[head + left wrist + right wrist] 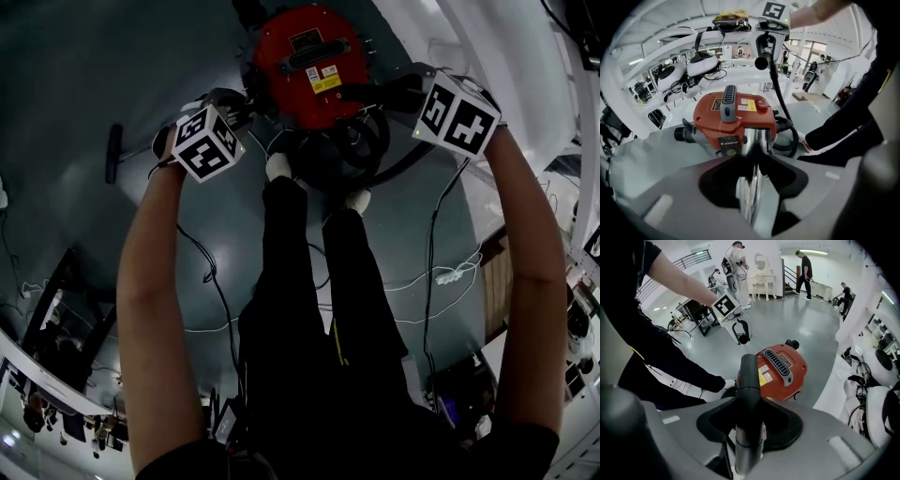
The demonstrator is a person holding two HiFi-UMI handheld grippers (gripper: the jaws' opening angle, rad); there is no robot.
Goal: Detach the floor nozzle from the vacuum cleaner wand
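Across the whole head view, a glossy grey floor (75, 84), thin cables (220, 300) trailing over it. Standing there, a person in black trousers (309, 300) and white shoes (278, 167), both bare forearms (150, 281) stretched forward.

Just ahead of the shoes, a round red vacuum cleaner (305, 61) with a grey carry handle on top. At its near side, a coiled black hose (373, 150).

Left of the cleaner, the left hand-held gripper (751, 164), clamped on a shiny metal wand (757, 140). Pads pressed on both sides, a short length of the wand sticking out past the jaws toward the cleaner.

Right of the cleaner, the right hand-held gripper (749, 404), closed on a black hose tube (749, 373). Grey sleeve lower down between the jaws, rounded black end pointing toward the cleaner. Both grippers well apart, with the cleaner between them.

Off to the left on the floor, well apart from the cleaner, a small dark bar (112, 155). Too dim to say whether floor nozzle or something else.
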